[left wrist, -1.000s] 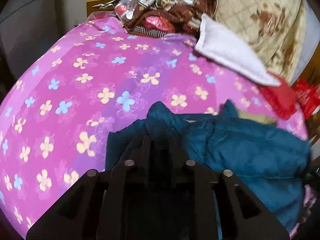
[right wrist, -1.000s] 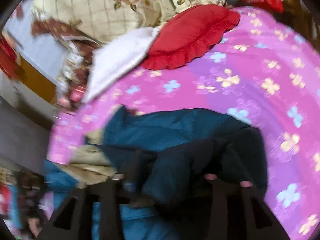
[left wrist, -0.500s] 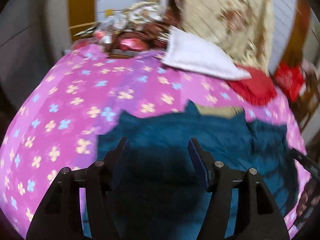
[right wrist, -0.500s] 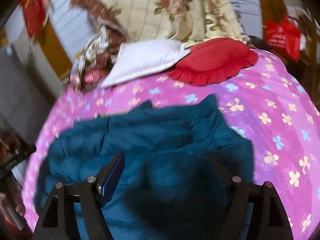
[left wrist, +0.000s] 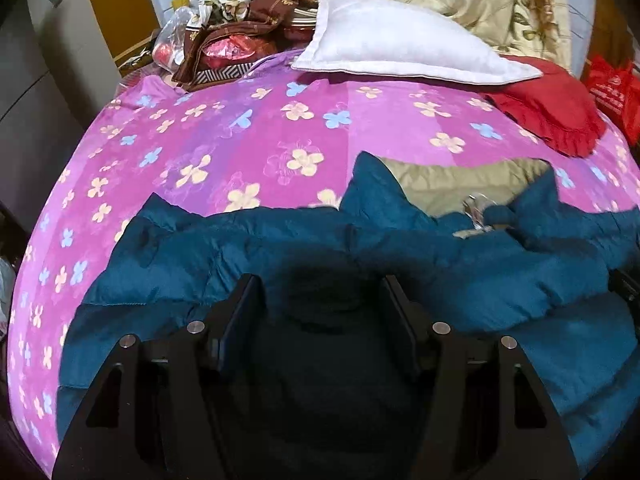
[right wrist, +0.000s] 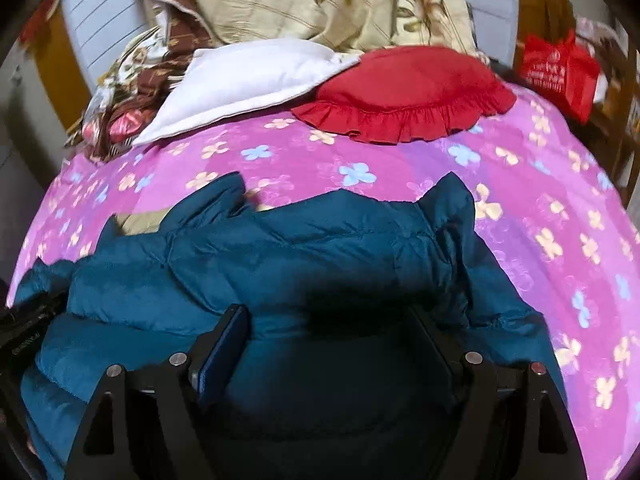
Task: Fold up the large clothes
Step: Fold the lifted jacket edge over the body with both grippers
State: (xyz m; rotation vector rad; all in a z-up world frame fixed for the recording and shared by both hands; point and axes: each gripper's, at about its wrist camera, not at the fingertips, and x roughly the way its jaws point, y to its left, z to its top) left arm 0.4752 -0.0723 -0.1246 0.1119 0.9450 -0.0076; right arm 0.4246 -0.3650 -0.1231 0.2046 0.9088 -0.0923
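A teal puffer jacket (left wrist: 420, 264) lies spread on the pink flowered bed cover (left wrist: 240, 140), its beige lining (left wrist: 460, 184) and a zipper pull (left wrist: 476, 208) showing at the collar. My left gripper (left wrist: 320, 300) hovers over the jacket's left part. Its jaws are opening, and only the flat fabric below shows between them. In the right wrist view the same jacket (right wrist: 320, 248) fills the lower half. My right gripper (right wrist: 328, 328) stands open above its right part, pads off the cloth. The left gripper (right wrist: 28, 320) shows dark at that view's left edge.
At the head of the bed lie a white pillow (left wrist: 400, 40), a red frilled cushion (right wrist: 404, 92) and a floral quilt (right wrist: 320, 0). A heap of brown cloth and wrappers (left wrist: 240, 28) sits at the far left corner. A red bag (right wrist: 560, 72) hangs beyond the right side.
Both grippers went from shut on bunched jacket fabric to open. The jacket dropped and now lies spread flat on the bed, and both grippers drew back over it.
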